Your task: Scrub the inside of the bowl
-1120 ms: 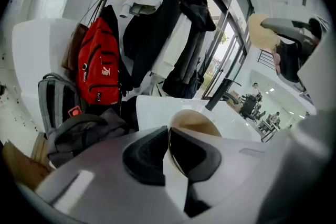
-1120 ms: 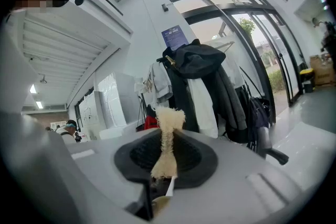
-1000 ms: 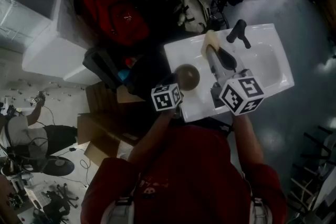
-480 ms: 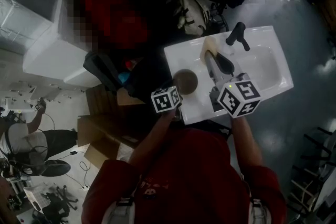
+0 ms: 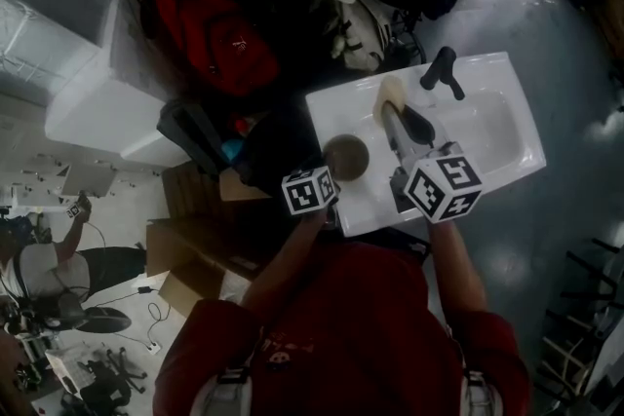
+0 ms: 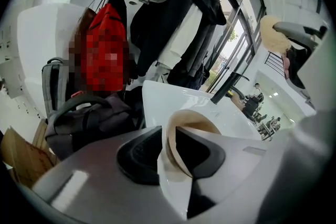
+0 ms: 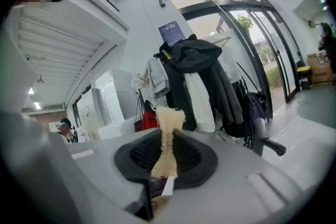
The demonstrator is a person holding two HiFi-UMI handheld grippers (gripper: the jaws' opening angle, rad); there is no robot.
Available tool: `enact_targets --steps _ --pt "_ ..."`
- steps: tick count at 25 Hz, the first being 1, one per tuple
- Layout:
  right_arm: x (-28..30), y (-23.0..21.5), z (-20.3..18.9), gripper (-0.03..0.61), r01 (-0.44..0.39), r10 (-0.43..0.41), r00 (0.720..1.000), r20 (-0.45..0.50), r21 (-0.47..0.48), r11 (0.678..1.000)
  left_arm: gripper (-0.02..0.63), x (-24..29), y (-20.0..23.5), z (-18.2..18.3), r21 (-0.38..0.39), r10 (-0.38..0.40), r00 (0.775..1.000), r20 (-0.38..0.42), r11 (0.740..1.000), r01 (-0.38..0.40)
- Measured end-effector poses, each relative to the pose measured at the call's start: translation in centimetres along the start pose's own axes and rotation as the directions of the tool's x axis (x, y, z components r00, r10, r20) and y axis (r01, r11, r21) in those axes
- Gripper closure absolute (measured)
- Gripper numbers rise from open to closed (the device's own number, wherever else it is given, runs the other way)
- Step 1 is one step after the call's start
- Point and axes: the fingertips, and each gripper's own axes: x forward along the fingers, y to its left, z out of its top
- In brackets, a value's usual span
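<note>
A brown bowl [image 5: 346, 157] with a pale rim stands on the left ledge of the white sink [image 5: 507, 127]. My left gripper [image 5: 327, 174] is at its near edge. In the left gripper view the bowl's rim [image 6: 185, 124] sits between the jaws of the left gripper [image 6: 167, 140], which are opening, with a thin gap beside the left pad. My right gripper [image 5: 405, 127] hangs over the basin, shut on the white handle of a beige scrubbing brush [image 5: 389, 94]. The brush's fibre head [image 7: 167, 140] sticks up past the jaws of the right gripper [image 7: 165, 161].
A black tap [image 5: 441, 70] stands at the sink's back edge. Left of the sink lie a dark bag [image 5: 200, 133] and a red backpack [image 5: 210, 29]; coats [image 6: 181, 23] hang behind. Cardboard boxes [image 5: 185, 244] sit on the floor at the left.
The bowl has sunk a little and now sits level on the sink ledge. Both grippers have barely shifted, and the brush stays over the basin.
</note>
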Motion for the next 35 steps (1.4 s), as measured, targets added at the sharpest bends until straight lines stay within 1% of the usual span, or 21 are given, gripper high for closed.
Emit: enact_targets --steps 10,14,19,23,26,29,33,35 --pt "0.6 0.0 -0.2 0.529 -0.002 0.002 1.000 -0.007 0.004 1.000 0.468 -0.3 -0.4 1.5 0.019 -0.013 0.999 0.036 1.000 0.012" --pt "0.7 -0.2 -0.3 0.529 0.002 -0.001 1.000 -0.008 0.005 1.000 0.462 -1.1 -0.3 2.6 0.058 0.008 0.998 0.065 0.998 -0.012" --pt "0.7 -0.5 -0.5 0.529 0.007 -0.007 1.000 -0.006 0.004 1.000 0.462 -2.5 -0.8 5.3 0.142 0.019 0.987 0.157 0.989 -0.041" --pt "0.6 -0.7 -0.5 0.529 0.011 -0.011 1.000 -0.002 0.004 1.000 0.462 -4.0 -2.3 8.2 0.227 0.000 0.970 0.245 0.972 -0.057" --pt "0.7 -0.7 -0.4 0.529 0.016 -0.016 1.000 0.004 0.002 1.000 0.462 -5.2 -3.7 10.3 0.292 -0.023 0.952 0.306 0.954 -0.071" --pt "0.7 -0.9 0.0 0.529 0.020 -0.020 1.000 0.015 0.003 1.000 0.462 -6.4 -5.0 12.4 0.329 -0.051 0.932 0.358 0.941 -0.076" --pt "0.6 -1.2 0.7 0.529 0.038 -0.037 0.999 0.036 -0.017 0.999 0.462 -8.4 -7.1 15.4 0.369 -0.094 0.898 0.430 0.926 -0.079" --pt "0.5 -1.3 1.1 0.529 0.053 -0.051 0.997 0.050 -0.034 0.998 0.462 -9.4 -8.1 16.9 0.397 -0.114 0.880 0.462 0.913 -0.090"
